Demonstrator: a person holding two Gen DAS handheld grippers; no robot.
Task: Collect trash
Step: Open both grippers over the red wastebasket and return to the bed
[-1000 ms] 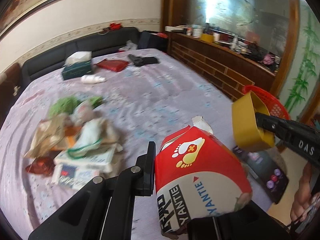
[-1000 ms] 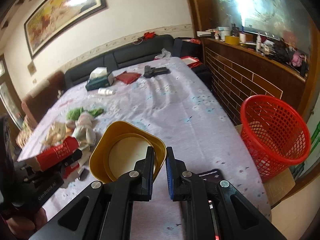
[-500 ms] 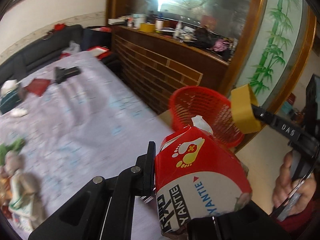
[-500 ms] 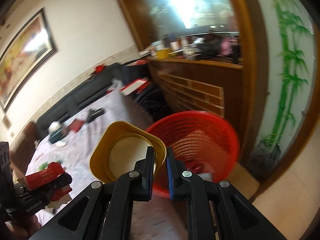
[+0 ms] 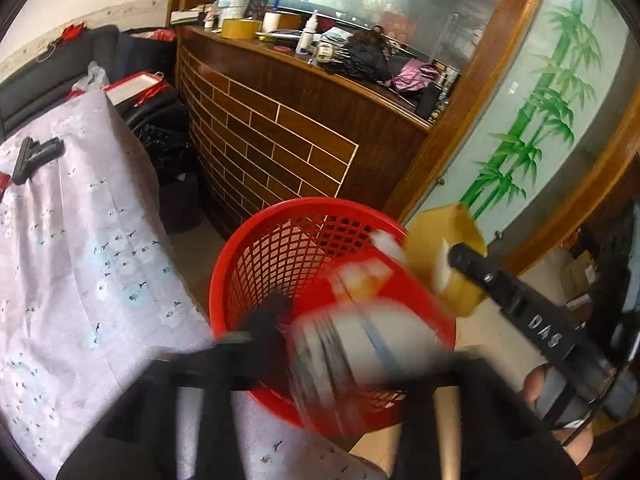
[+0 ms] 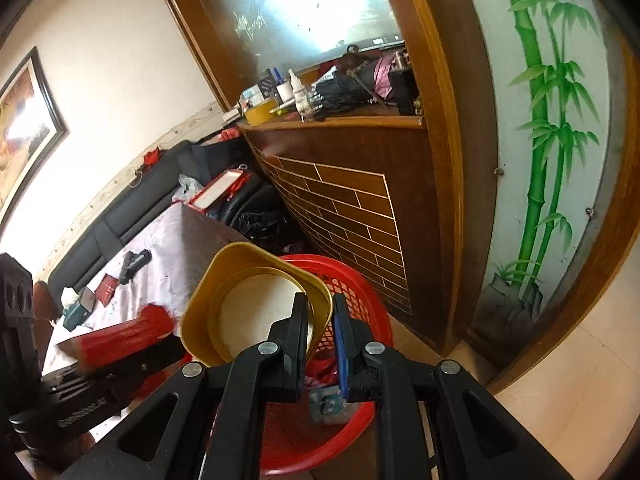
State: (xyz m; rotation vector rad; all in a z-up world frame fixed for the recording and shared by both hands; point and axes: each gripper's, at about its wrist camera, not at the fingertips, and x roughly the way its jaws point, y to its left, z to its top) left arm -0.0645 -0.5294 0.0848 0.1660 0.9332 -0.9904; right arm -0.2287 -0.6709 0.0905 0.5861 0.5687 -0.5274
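Observation:
A red mesh waste basket (image 5: 280, 256) stands on the floor beside the bed; it also shows in the right wrist view (image 6: 360, 292). My left gripper (image 5: 352, 344) is over its near rim; the red and white carton (image 5: 360, 320) between its fingers is blurred, and the hold is unclear. In the right wrist view the carton (image 6: 120, 336) lies on the left gripper (image 6: 132, 356). My right gripper (image 6: 322, 320) is shut on the rim of a yellow paper cup (image 6: 248, 300), held above the basket. The cup (image 5: 444, 256) shows at the basket's right edge.
The bed with its lilac sheet (image 5: 72, 248) lies left of the basket, with a black object (image 5: 36, 154) on it. A wooden brick-pattern counter (image 5: 280, 136) stands behind the basket. Some trash (image 6: 328, 400) lies in the basket. A bamboo-painted panel (image 6: 552, 120) is at the right.
Both grippers swung from the bed to over the red basket. The carton in the left gripper is now blurred and tilted toward the basket. The right gripper still holds the yellow cup.

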